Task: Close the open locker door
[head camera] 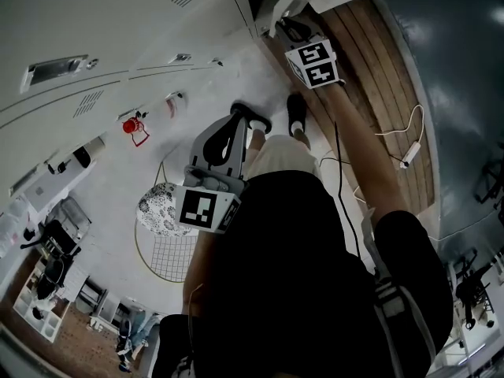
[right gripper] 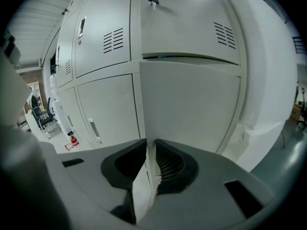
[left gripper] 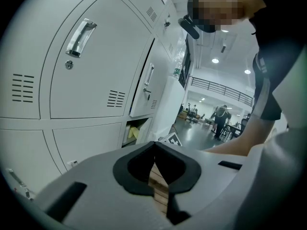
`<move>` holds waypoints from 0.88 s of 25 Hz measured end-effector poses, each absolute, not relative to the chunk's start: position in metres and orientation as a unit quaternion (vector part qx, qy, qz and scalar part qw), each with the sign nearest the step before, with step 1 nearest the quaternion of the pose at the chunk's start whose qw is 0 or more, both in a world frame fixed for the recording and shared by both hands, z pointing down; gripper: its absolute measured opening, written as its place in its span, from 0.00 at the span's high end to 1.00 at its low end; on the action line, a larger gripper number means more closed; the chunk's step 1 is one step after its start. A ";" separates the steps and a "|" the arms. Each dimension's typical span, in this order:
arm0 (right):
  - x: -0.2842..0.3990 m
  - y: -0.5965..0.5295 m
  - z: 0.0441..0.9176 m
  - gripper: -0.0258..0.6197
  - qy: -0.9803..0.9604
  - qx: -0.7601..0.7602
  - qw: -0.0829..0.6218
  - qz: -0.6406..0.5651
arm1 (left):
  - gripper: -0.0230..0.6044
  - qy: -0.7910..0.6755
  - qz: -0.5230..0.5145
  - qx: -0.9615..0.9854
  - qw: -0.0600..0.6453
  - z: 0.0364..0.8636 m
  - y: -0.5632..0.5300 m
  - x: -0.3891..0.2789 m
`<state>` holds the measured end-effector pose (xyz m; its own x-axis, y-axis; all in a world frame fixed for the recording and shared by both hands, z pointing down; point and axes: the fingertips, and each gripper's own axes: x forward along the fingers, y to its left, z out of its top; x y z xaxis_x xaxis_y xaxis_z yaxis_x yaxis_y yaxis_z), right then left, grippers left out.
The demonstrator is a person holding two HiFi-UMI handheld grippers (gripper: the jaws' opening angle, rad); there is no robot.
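The open locker door (right gripper: pixel 192 109) is a plain white panel in the lower row. Its left edge runs down between the jaws of my right gripper (right gripper: pixel 149 150), which is shut on that edge. In the head view the right gripper (head camera: pixel 285 28) reaches out to the foot of the lockers (head camera: pixel 118 30), with its marker cube (head camera: pixel 315 61) behind it. The left gripper view shows the open compartment (left gripper: pixel 133 131) with yellow things inside. My left gripper (left gripper: pixel 154 150) is shut and holds nothing. It hangs by the person's hip (head camera: pixel 234 128), apart from the lockers.
Closed grey locker doors (left gripper: pixel 81 66) with handles and vents fill the left. A wooden floor strip (head camera: pixel 370 77) with a cable and plug (head camera: pixel 409 156) lies at the right. A red object (head camera: pixel 134 124) and a round wire basket (head camera: pixel 169 250) sit on the floor at the left. People stand far off (left gripper: pixel 220 119).
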<state>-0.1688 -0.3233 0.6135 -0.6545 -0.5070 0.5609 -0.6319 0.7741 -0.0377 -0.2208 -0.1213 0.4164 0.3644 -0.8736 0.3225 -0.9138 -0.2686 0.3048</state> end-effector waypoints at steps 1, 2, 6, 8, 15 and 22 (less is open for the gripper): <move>-0.172 -0.325 0.614 0.86 -0.902 0.317 0.270 0.116 | 0.94 -0.560 0.049 0.796 0.225 0.417 -0.121 -0.223; -0.175 -0.326 0.614 0.86 -0.901 0.319 0.269 0.117 | 0.94 -0.558 0.053 0.797 0.226 0.418 -0.120 -0.225; -0.188 -0.333 0.614 0.86 -0.900 0.325 0.265 0.118 | 0.94 -0.557 0.051 0.797 0.227 0.419 -0.120 -0.237; -0.194 -0.336 0.615 0.86 -0.899 0.329 0.263 0.118 | 0.94 -0.556 0.054 0.797 0.229 0.421 -0.118 -0.242; -0.210 -0.347 0.616 0.86 -0.896 0.339 0.261 0.120 | 0.94 -0.548 0.047 0.805 0.223 0.422 -0.123 -0.253; -0.224 -0.358 0.615 0.87 -0.895 0.340 0.263 0.115 | 0.94 -0.546 0.050 0.804 0.229 0.426 -0.123 -0.264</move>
